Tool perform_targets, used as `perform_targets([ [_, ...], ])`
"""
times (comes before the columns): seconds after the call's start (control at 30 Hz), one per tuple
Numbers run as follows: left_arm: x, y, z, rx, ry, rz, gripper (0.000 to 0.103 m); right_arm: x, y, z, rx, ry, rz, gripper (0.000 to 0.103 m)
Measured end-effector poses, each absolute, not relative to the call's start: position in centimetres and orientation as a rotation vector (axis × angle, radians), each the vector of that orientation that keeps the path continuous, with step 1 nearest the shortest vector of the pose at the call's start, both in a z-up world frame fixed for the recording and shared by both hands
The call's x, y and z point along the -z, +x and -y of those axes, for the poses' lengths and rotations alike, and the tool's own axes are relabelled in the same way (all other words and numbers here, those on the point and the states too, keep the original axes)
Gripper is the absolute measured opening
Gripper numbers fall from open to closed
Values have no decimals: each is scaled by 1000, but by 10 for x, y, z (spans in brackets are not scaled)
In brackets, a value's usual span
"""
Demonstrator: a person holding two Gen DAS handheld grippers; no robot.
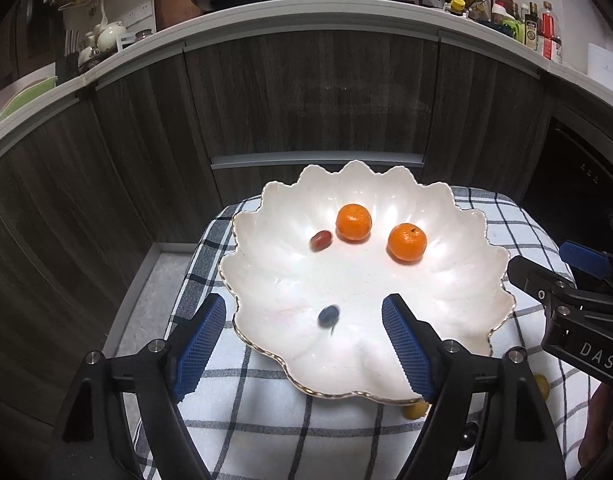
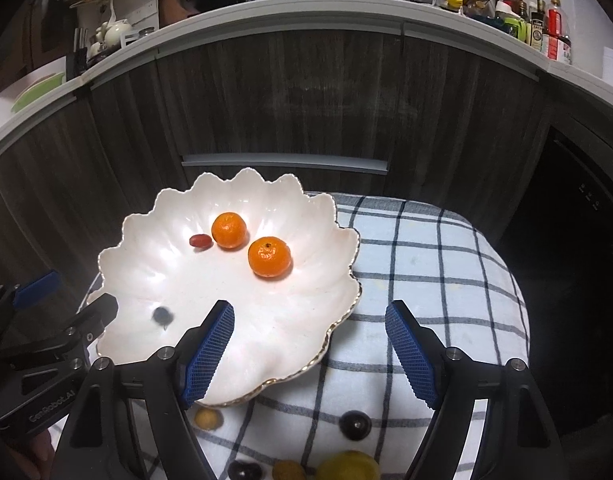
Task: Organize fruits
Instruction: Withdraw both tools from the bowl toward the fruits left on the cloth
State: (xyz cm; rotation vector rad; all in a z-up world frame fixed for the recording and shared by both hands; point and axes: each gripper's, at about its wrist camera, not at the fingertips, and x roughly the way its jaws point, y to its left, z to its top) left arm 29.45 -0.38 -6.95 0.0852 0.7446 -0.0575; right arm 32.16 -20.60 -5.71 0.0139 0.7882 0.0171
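Both grippers, left gripper (image 1: 302, 344) and right gripper (image 2: 309, 350), stand wide open, gripping nothing. Beneath them a checked cloth (image 2: 426, 264) carries a scalloped white bowl (image 1: 458, 280) holding two oranges (image 1: 353, 222) (image 1: 406, 242), a red fruit (image 1: 320, 240) and a blurred dark fruit (image 1: 328, 316). Other small fruits (image 2: 355, 424) lie on the cloth.

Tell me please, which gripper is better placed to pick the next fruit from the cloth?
Probably the right gripper: open, with the dark fruit and yellow fruit just below it.
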Motion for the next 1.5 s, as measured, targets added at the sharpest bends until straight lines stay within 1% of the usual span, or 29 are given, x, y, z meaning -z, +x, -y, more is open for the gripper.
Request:
perform_targets([
  [0.77,44,259,27,86,97,-698,81,30,280,230,12,23,-732,79],
  [1.5,42,225,43,122,120,-690,80,30,248,246,35,32,-729,79],
])
